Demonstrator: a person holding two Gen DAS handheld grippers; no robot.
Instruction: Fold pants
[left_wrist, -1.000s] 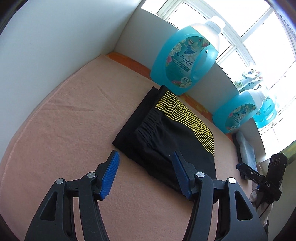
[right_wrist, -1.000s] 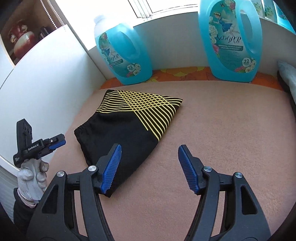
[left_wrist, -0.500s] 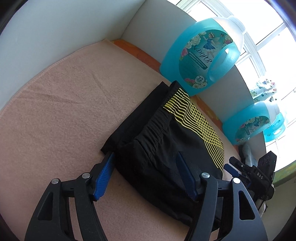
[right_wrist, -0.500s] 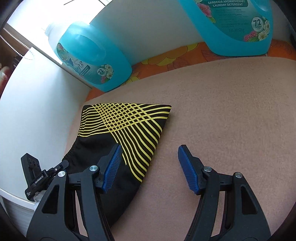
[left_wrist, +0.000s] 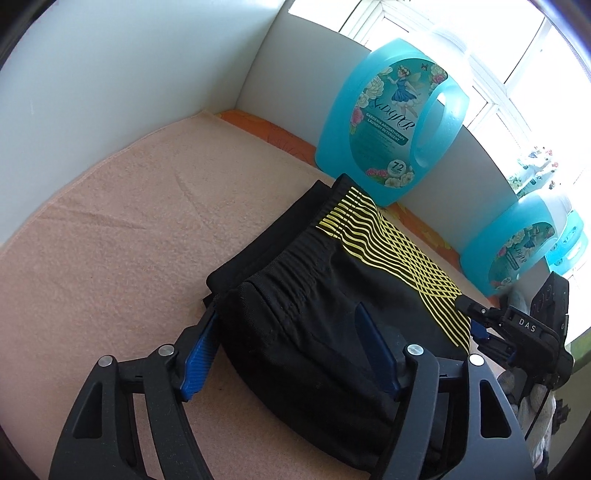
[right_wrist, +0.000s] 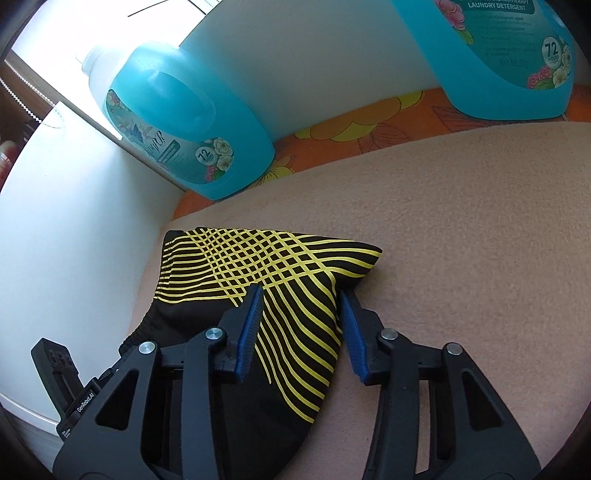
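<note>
While the black pants (left_wrist: 332, 325) lie folded on the pink desk (left_wrist: 129, 240) near the wall, both claws stand released around their edges: left claw (left_wrist: 288, 354) at the waistband corner, right claw (right_wrist: 299, 328) at the striped corner. Clench both together, I think, catching all layers.
</note>
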